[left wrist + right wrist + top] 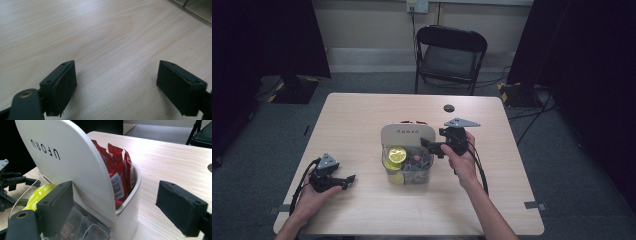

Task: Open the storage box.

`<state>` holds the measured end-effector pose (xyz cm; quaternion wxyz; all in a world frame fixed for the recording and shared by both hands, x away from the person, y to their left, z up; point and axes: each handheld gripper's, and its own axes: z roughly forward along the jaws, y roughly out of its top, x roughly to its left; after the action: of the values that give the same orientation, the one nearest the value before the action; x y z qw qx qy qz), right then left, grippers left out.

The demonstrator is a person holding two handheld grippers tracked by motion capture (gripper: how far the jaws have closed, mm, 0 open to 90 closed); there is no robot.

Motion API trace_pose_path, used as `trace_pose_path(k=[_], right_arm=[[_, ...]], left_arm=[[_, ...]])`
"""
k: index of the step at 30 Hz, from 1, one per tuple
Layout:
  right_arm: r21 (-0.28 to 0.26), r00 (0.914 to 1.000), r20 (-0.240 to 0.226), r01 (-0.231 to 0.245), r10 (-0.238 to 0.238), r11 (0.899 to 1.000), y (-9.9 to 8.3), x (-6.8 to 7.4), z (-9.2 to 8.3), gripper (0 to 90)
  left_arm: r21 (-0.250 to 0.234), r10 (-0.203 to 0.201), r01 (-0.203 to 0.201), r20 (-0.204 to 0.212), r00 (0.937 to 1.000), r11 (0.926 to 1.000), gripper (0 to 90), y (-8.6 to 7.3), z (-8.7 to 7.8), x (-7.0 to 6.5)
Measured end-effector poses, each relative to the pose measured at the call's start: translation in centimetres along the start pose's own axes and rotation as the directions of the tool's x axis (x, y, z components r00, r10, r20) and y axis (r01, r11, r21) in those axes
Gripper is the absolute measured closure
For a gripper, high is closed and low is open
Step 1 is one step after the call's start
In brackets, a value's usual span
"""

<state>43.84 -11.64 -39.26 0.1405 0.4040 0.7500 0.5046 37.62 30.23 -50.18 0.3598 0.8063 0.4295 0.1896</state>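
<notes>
A white organizer [407, 134] stands mid-table, its tall rounded panel [62, 157] splitting it in two. Red sachets [117, 170] stand upright behind the panel. Yellow-lidded pods [397, 154] and dark packets lie in the clear front bin. My right gripper [432, 146] is level at the organizer's right side and points left. In the right gripper view it [115, 205] stands open, with the organizer's corner between the jaws and neither pad touching. My left gripper [343, 181] rests low at the table's front left. Its jaws [116, 82] are open over bare wood.
The light wooden table [362, 115] has a small black round cap [449, 108] near its far edge. A black folding chair [451, 55] stands behind the table. Cables trail from both grippers along the forearms.
</notes>
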Motion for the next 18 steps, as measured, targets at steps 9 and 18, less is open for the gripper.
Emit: trace_pose_path(k=[9, 18], right_arm=[[-0.002, 1.0, 0.005, -0.005, 0.005, 1.0, 0.17, -0.02, -0.11, 13.5], [-0.005, 1.0, 0.004, -0.004, 0.004, 1.0, 0.45, -0.25, -0.41, 13.5]], left_arm=[[0.01, -0.001, 0.0, 0.029, 0.9996, 0.9999, 23.6, 0.23, -0.27, -0.18], [-0.001, -0.011, 0.011, 0.044, 0.999, 0.9999, 23.9, 0.59, -0.55, -0.43]])
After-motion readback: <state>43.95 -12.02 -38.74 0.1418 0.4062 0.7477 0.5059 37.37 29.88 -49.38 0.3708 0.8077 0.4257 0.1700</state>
